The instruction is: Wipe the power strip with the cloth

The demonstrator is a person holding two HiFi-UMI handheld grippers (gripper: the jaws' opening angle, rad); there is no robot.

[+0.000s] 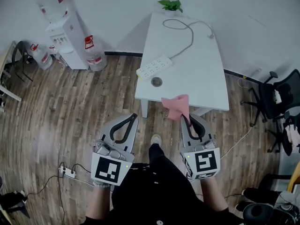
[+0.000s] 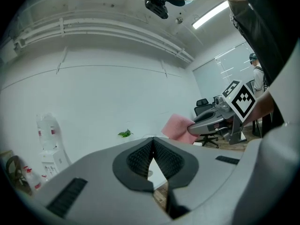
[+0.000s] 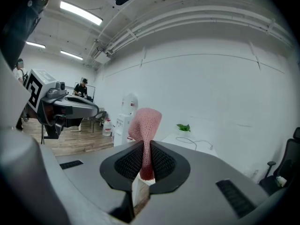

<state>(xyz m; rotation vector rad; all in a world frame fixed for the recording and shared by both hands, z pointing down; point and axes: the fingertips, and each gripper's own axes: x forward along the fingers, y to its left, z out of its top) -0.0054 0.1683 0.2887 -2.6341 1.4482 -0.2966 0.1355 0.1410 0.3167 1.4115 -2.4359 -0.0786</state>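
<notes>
Right tongs [image 1: 184, 119] pinching pink cloth [image 1: 176, 106]; cloth stands up from tips, at 6 o'clock edge of tabletop [image 1: 201, 78]. Left tongs [image 1: 133, 117] pressed together, nothing between, held over wood floor [image 1: 70, 116] at 9 o'clock of right tongs. White power strip [image 1: 154, 67] lies on tabletop, 11 o'clock from cloth, well apart. Its cable [image 1: 189, 34] runs off toward 1 o'clock. Plant [image 1: 170, 4] at tabletop's 12 o'clock end.

cloth [image 1: 176, 107] lower end hidden in right hand-held gripper [image 1: 185, 119]; chair [image 1: 285, 93] cut by edge
</notes>
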